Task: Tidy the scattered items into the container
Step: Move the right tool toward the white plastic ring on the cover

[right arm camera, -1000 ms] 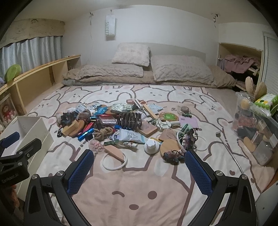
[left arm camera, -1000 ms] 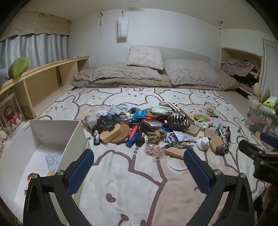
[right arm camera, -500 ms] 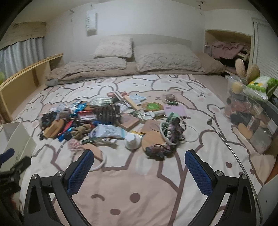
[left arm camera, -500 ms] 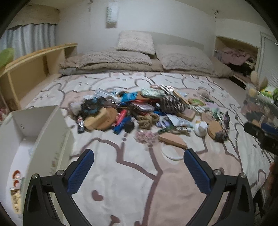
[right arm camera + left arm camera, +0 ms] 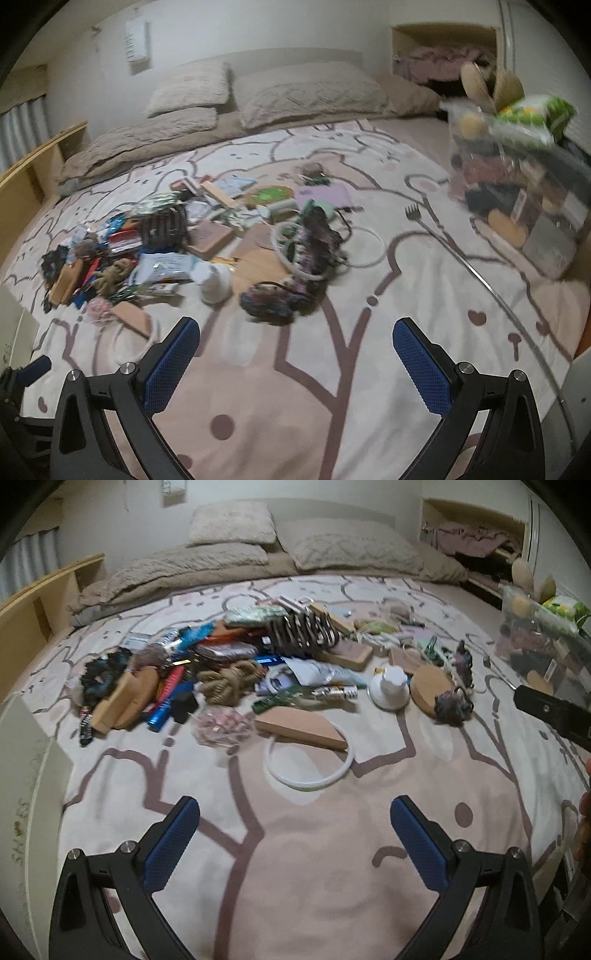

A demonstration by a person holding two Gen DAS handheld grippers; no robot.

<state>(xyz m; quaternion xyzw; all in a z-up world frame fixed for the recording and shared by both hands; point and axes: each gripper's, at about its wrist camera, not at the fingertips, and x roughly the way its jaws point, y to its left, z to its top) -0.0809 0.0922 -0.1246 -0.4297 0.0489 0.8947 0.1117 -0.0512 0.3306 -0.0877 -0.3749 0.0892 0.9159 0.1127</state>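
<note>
A heap of small items lies on the bunny-print bedspread: a white ring (image 5: 308, 764), a wedge of wood (image 5: 301, 727), a rope knot (image 5: 229, 681), a white cap (image 5: 389, 690) and a cork disc (image 5: 430, 692). My left gripper (image 5: 295, 845) is open and empty, just short of the white ring. The white box (image 5: 33, 797) shows only at the left edge. My right gripper (image 5: 295, 365) is open and empty too, near a dark scrunchie (image 5: 275, 301) and a white cap (image 5: 214, 282). The left gripper's tip (image 5: 35, 367) shows at the lower left.
A clear bin (image 5: 517, 192) full of items stands at the bed's right edge. A long metal back scratcher (image 5: 458, 258) lies on the spread near it. Pillows (image 5: 332, 550) and a folded blanket sit at the far end. A wooden shelf (image 5: 37, 605) runs along the left.
Both grippers have moved forward and lower toward the heap. The white box has slid almost out of the left view. Both stay open.
</note>
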